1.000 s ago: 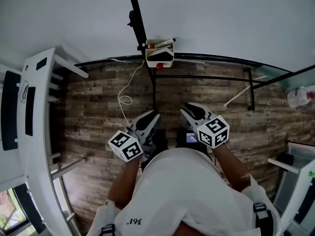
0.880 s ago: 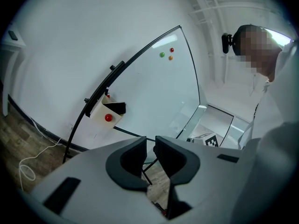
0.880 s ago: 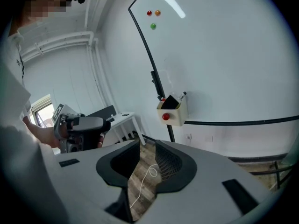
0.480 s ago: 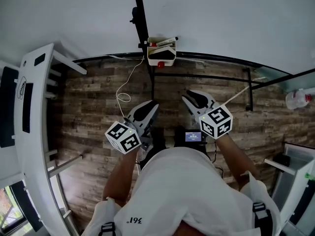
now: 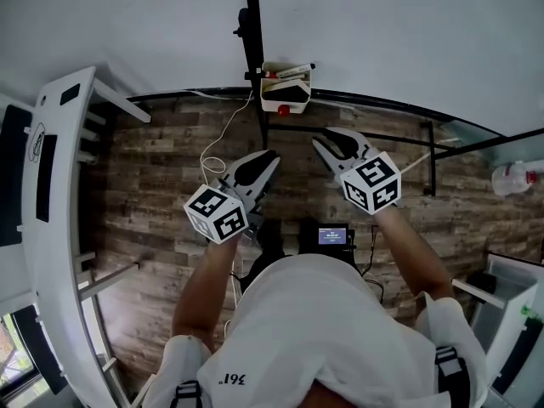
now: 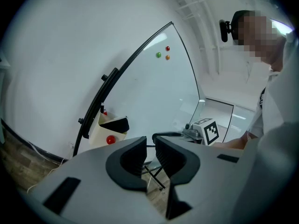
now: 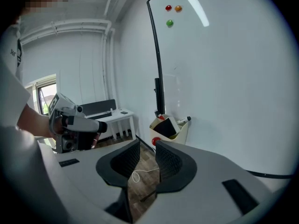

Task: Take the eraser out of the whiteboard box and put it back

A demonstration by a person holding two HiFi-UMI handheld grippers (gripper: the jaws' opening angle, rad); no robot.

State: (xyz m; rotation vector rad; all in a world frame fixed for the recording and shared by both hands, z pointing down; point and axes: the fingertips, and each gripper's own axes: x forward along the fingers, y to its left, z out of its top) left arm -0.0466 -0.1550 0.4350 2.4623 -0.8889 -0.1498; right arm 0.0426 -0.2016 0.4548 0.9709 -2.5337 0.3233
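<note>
The left gripper (image 5: pixel 268 157) has its jaws only a narrow way apart with nothing between them; its own view (image 6: pixel 150 146) shows just floor and black stand legs through the gap. The right gripper (image 5: pixel 323 139) is likewise narrowly parted and empty, and in its own view (image 7: pixel 147 153) a loop of thin white cable (image 7: pixel 137 175) lies on the brown wood-plank floor (image 7: pixel 140 197) beyond the gap.

Each gripper view catches the other tool: the right one appears just right of the left jaws, the left one well to the left of the right jaws.

Ahead of both sets of tips, and apart from them, the cream whiteboard box (image 5: pixel 285 106) hangs at the foot of the large white whiteboard (image 5: pixel 382 32). The black-backed eraser (image 5: pixel 287 93) sits inside it. The left gripper view has the box (image 6: pixel 98 135) up and left of the jaws, eraser (image 6: pixel 116 124) leaning in it; the right gripper view puts the box (image 7: pixel 182 135) just above the jaws, with the eraser (image 7: pixel 167 126) beside a white marker pen (image 7: pixel 184 121).

Only the gripper views show the three small round magnets (image 7: pixel 169 23) high on the board. Only the head view shows the small lit screen (image 5: pixel 331 235) on the floor behind both grippers.
</note>
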